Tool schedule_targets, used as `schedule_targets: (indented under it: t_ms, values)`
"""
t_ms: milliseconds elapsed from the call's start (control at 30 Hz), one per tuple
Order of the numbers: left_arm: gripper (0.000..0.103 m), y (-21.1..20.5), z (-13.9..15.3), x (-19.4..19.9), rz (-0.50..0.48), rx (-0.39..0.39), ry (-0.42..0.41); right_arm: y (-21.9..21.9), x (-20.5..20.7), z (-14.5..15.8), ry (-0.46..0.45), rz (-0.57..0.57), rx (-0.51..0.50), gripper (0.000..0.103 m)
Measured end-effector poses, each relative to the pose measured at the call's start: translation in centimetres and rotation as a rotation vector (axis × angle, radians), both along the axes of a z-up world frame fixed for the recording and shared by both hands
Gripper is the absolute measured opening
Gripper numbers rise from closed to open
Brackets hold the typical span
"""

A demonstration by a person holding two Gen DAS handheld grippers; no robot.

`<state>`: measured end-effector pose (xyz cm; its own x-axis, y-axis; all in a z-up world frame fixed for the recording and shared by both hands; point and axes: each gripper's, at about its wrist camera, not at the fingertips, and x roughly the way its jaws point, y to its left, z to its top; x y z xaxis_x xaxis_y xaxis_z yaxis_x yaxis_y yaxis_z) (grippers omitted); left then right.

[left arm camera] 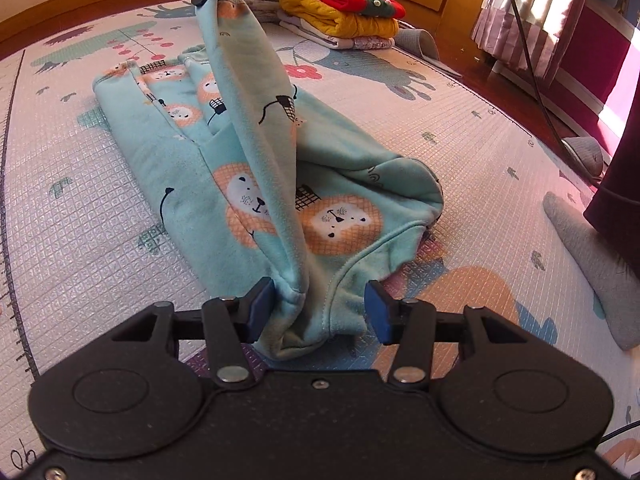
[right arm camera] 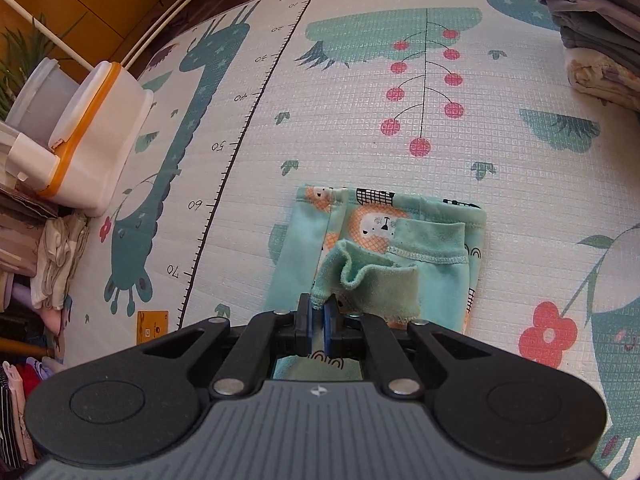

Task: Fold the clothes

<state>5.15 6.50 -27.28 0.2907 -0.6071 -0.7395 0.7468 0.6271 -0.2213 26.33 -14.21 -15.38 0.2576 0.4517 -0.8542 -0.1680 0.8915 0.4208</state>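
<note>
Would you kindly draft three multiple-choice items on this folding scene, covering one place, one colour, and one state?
1. Where does the folded clothes stack lie?
A. on the play mat's far edge
B. inside a drawer
C. on a chair

2. What colour is the stack's top garment?
A. red
B. black
C. white

3. How is the right gripper?
A. wide open
B. shut on the turquoise garment
C. out of view

Answers: 1 A, it rests on the play mat; 2 A, red lies uppermost; 3 B, its fingers pinch a cuff, whereas the left gripper gapes.

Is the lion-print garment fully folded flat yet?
No. One sleeve is lifted off the body, pinched in the right gripper.
</note>
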Motion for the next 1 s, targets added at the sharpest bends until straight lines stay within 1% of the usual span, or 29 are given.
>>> schedule_targets:
  t_ms: [133,267,300,367,400,533,600,700,767,800,833,867,1000]
  values:
    - [0.047,0.7,-0.1,0.8,0.055,-0.063,0.073,0.9,0.8,-2.3,-0.01,0.008,-0.049,0.008]
    - [0.047,1.4,-0.2,1.4,0.118,-0.122,0.146,-1.0,0.5,-2.0,-0.115,-0.019,0.006,0.014]
    - [0.047,1.6,-0.3,1.5,0.129,-0.132,0.158,-1.6,0.4,-1.9,-0.145,-0.014,0.002,0.018]
    - [0.047,1.9,-0.3,1.8,0.151,-0.154,0.185,-2.9,0.4,-2.1,-0.187,-0.004,-0.024,0.02]
    - [0.047,2.1,-0.4,1.9,0.162,-0.164,0.199,-3.6,0.5,-2.4,-0.186,-0.014,-0.027,0.023]
    - [0.046,2.4,-0.4,2.3,0.182,-0.184,0.228,-5.4,0.6,-4.2,-0.164,-0.031,-0.023,0.028]
    - [0.046,2.5,-0.4,2.4,0.19,-0.191,0.238,-5.3,0.5,-5.0,-0.158,-0.011,-0.005,0.03]
    - [0.046,2.7,-0.5,2.5,0.202,-0.201,0.253,-4.9,0.4,-5.8,-0.152,0.001,0.049,0.03]
    - [0.046,2.8,-0.5,2.5,0.21,-0.206,0.262,-4.4,0.4,-6.2,-0.143,0.012,0.047,0.031]
    - [0.046,2.8,-0.6,2.6,0.212,-0.208,0.267,-4.2,0.2,-6.2,-0.146,0.02,0.041,0.028]
    - [0.046,2.9,-0.6,2.6,0.215,-0.21,0.271,-4.0,0.1,-6.0,-0.154,0.026,0.035,0.022]
    - [0.046,2.9,-0.6,2.6,0.219,-0.214,0.277,-3.9,-0.2,-5.7,-0.165,0.03,0.044,0.008]
    - [0.045,3.2,-0.8,2.9,0.225,-0.228,0.298,-3.8,-1.3,-3.0,-0.253,0.097,0.095,0.008]
